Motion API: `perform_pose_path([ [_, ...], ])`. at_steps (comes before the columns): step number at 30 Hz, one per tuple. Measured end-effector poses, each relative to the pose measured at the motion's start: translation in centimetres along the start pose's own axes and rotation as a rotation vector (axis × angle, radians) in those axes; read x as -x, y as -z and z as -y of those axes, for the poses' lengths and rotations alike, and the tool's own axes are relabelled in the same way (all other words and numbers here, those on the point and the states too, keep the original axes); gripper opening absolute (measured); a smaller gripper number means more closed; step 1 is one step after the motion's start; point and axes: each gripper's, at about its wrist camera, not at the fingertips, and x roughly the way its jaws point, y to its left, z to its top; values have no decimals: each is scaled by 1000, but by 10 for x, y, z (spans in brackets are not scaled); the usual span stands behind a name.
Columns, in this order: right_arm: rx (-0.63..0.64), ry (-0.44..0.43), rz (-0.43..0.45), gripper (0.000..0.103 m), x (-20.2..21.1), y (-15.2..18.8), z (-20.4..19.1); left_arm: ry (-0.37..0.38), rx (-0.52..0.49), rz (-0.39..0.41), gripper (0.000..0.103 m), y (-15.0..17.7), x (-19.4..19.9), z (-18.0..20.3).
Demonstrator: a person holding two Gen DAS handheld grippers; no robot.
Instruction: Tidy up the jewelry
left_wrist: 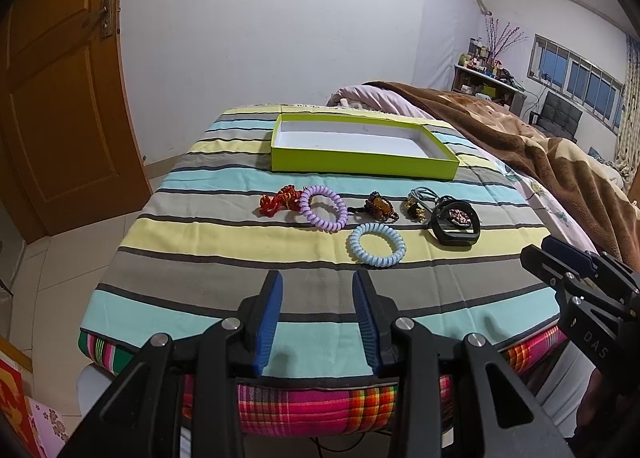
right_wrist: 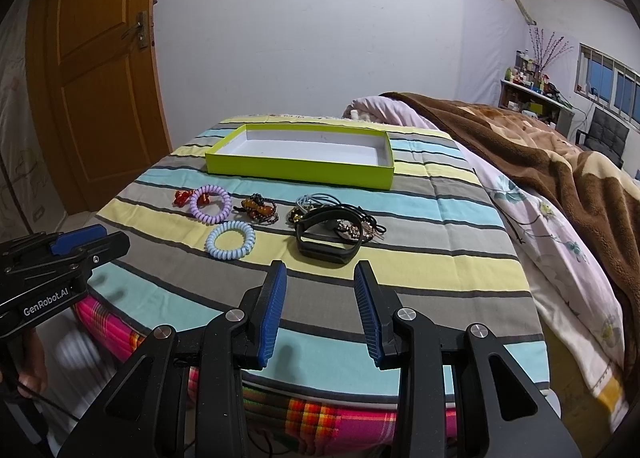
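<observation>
A shallow lime-green box (left_wrist: 360, 165) (right_wrist: 296, 171) with a white inside lies at the far side of the striped cloth. In front of it lie a red ornament (left_wrist: 278, 199) (right_wrist: 181, 197), a purple coil bracelet (left_wrist: 323, 207) (right_wrist: 211, 203), a brown bead piece (left_wrist: 378, 206) (right_wrist: 260, 209), a pale blue coil bracelet (left_wrist: 376, 245) (right_wrist: 230, 240), a grey cord with gold charms (left_wrist: 420, 201) (right_wrist: 316, 201) and a black band (left_wrist: 456, 230) (right_wrist: 328, 240). My left gripper (left_wrist: 318, 286) (right_wrist: 92, 242) and right gripper (right_wrist: 320, 276) (left_wrist: 556, 258) hover open over the near edge, holding nothing.
The striped cloth (left_wrist: 224, 282) (right_wrist: 440, 258) covers a small raised surface with a plaid layer (left_wrist: 312, 406) beneath. A bed with a brown blanket (left_wrist: 540, 145) (right_wrist: 560, 145) lies to the right. A wooden door (left_wrist: 52, 105) (right_wrist: 100, 89) stands left.
</observation>
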Motion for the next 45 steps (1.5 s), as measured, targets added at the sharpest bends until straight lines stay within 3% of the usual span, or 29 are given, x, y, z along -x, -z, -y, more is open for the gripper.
perform_pose_path([
  [45,-5,1,-2,36,-2,0,1,4,0,1,38,0,-2,3],
])
